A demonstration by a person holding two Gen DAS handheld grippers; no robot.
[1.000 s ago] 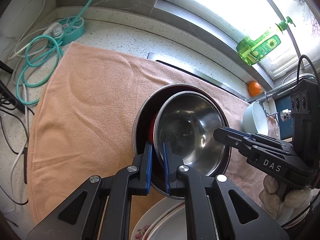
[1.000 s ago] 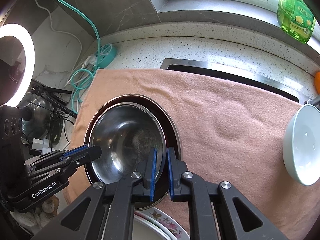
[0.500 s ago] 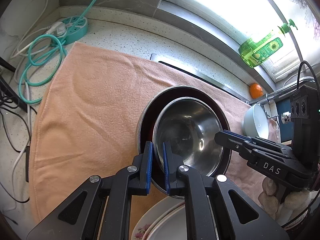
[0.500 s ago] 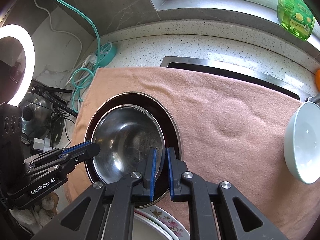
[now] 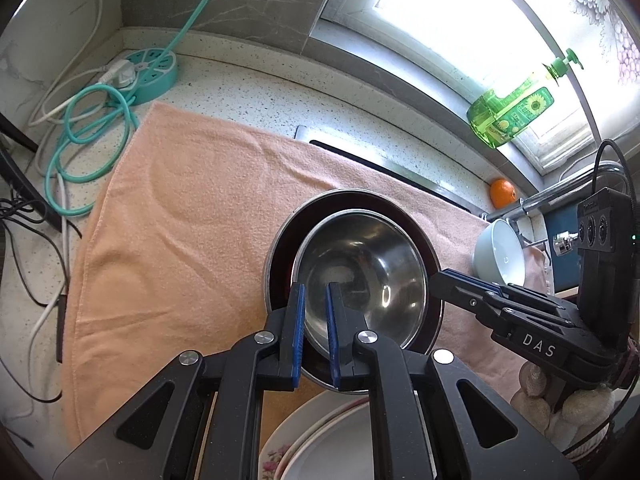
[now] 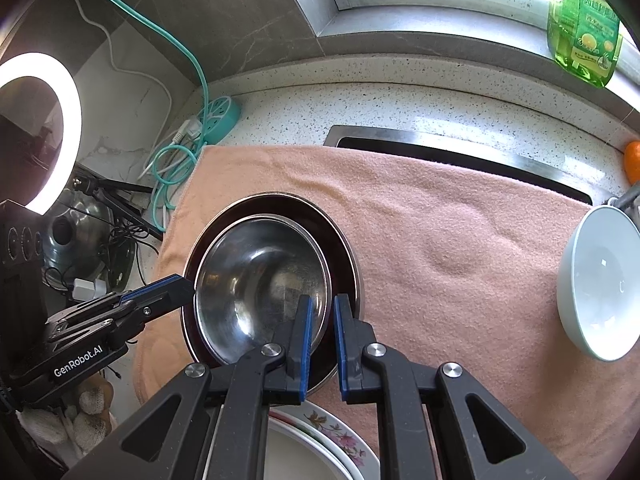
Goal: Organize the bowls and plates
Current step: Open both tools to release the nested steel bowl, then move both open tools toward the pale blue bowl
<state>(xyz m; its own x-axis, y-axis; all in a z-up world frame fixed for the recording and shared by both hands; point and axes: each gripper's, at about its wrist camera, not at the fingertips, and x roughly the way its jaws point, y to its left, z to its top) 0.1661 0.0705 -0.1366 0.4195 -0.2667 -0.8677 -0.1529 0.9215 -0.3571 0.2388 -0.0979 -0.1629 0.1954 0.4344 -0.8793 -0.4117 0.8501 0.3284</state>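
A shiny steel bowl point(image 5: 360, 276) point(image 6: 260, 280) sits inside a wider steel bowl with a dark red lining point(image 5: 280, 256) point(image 6: 344, 248) on a peach towel point(image 5: 180, 240). My left gripper point(image 5: 315, 292) is shut on the steel bowl's near-left rim, which passes between its blue pads. My right gripper point(image 6: 323, 304) is shut on the opposite rim, and its tip point(image 5: 440, 280) also shows in the left wrist view. I cannot tell whether the steel bowl rests in the larger one or hangs just above it.
A pale blue-white bowl point(image 5: 500, 254) point(image 6: 600, 284) lies tilted at the towel's right end. Stacked floral plates point(image 5: 320, 440) point(image 6: 312, 440) sit below the grippers. Sink slot point(image 5: 380, 164), orange point(image 5: 502, 193), green soap bottle point(image 5: 512, 114), teal power strip and cables point(image 5: 148, 68), ring light point(image 6: 40, 132).
Both grippers stay clamped on the steel bowl's rim. The bowls look slightly smaller and more of the towel and counter shows than a second ago.
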